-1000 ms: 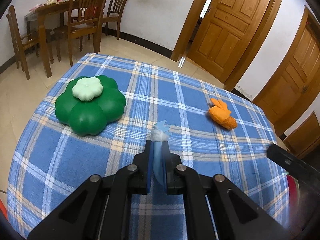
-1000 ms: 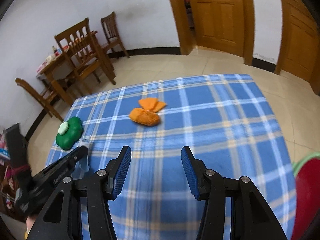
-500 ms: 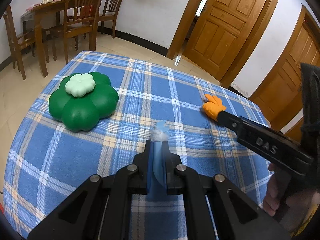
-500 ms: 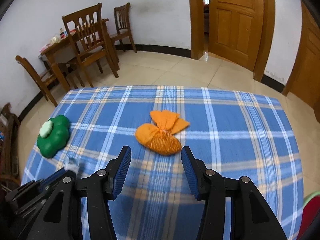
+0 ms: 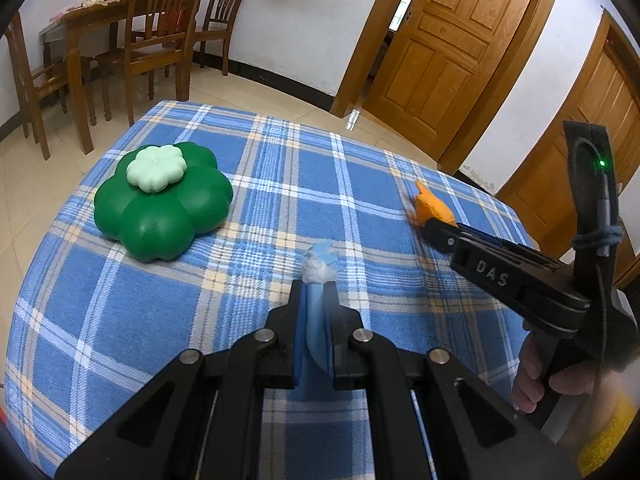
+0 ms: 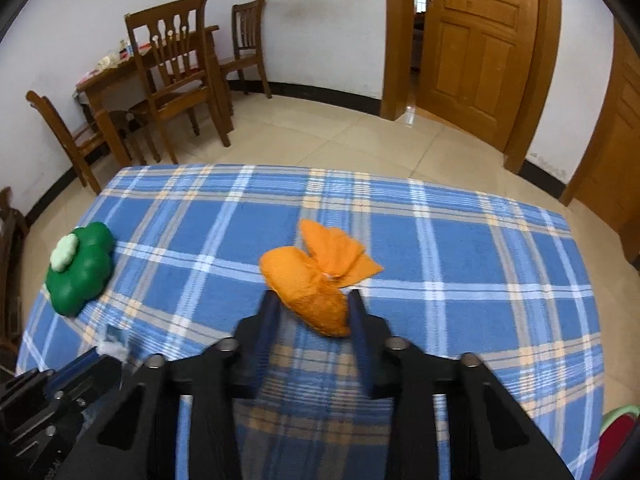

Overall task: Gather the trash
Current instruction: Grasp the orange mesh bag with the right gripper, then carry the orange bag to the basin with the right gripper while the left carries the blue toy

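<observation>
My left gripper (image 5: 315, 294) is shut on a blue wrapper with white fluff (image 5: 319, 270) and holds it over the plaid tablecloth (image 5: 248, 184). It shows at the lower left of the right wrist view (image 6: 114, 346). An orange tied bag (image 6: 316, 284) lies on the cloth. My right gripper (image 6: 313, 300) is open, its fingers on either side of the bag's near end. In the left wrist view the right gripper (image 5: 430, 226) reaches the orange bag (image 5: 434, 206) from the right.
A green flower-shaped container (image 5: 162, 200) with a pale green lid stands at the table's left; it also shows in the right wrist view (image 6: 78, 268). Wooden chairs (image 6: 176, 68) and a dining table stand behind. A red and green object (image 6: 618, 432) is at the lower right edge.
My right gripper has moved forward to the orange bag and its fingers have narrowed around it. The left gripper holds the blue wrapper as before, shifted slightly.
</observation>
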`<state>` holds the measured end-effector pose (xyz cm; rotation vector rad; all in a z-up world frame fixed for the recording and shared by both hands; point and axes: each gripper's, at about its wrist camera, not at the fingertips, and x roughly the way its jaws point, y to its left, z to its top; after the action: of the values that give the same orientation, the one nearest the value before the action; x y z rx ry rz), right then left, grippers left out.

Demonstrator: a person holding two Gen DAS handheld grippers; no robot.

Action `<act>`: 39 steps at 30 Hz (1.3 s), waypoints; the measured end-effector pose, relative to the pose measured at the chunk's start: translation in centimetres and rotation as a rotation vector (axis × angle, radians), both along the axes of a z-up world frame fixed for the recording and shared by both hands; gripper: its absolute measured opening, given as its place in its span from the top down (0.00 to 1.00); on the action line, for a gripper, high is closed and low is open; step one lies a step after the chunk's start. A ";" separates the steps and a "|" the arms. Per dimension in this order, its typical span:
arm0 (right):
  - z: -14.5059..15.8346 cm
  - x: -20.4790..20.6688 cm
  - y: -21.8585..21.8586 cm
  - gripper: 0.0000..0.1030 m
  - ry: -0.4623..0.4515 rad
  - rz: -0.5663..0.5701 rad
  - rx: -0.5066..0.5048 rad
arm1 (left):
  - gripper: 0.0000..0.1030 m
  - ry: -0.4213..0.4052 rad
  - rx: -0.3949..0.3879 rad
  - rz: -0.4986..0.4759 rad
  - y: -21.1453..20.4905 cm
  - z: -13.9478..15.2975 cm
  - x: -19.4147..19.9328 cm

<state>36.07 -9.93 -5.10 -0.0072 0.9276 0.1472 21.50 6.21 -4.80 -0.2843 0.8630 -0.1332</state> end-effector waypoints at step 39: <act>6.4 -21.4 -16.6 0.78 -0.121 -0.425 0.115 | 0.93 -0.040 0.018 -0.073 -2.9 1.4 -0.9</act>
<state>14.64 -26.55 1.31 0.2830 0.7802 -0.1923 20.59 3.27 -3.42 -0.2329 0.8345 -0.1988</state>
